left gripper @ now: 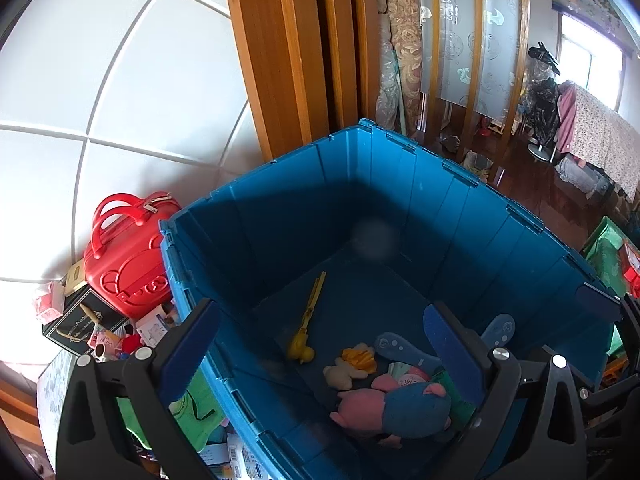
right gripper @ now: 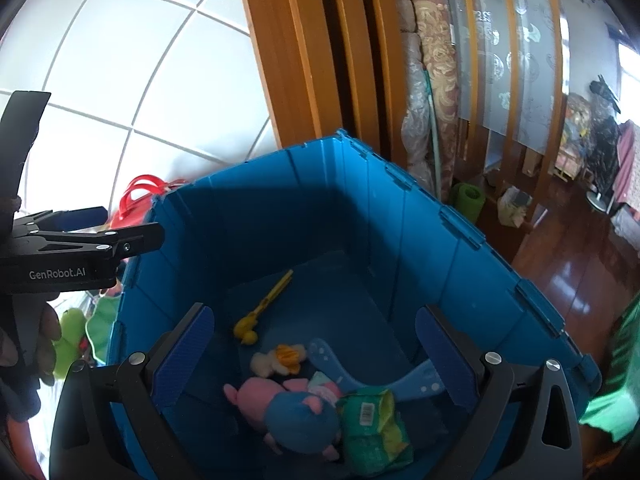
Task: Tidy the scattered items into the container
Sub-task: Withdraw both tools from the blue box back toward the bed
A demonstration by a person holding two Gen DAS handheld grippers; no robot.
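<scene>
The blue bin (left gripper: 280,208) (right gripper: 404,232) fills both views, seen from above. On its floor lie a yellow duck toy on a stick (left gripper: 301,350) (right gripper: 249,330), a small white and orange plush (left gripper: 352,366) (right gripper: 280,360), a light blue curved toy (left gripper: 400,348) (right gripper: 340,364), a pink and blue plush pig (left gripper: 400,404) (right gripper: 292,412) and a green packet (right gripper: 374,428). My left gripper (left gripper: 320,352) (right gripper: 124,226) hangs open over the bin's near left wall, holding nothing. My right gripper (right gripper: 316,360) stands open above the toys, also holding nothing.
A red hard case (left gripper: 128,256) and several boxes (left gripper: 80,320) crowd the bin's left side. A green frog toy (right gripper: 70,340) and green cloth (left gripper: 196,408) lie there too. A wooden door frame (left gripper: 280,60) stands behind; wooden floor (right gripper: 568,272) and a green bag (right gripper: 616,380) lie right.
</scene>
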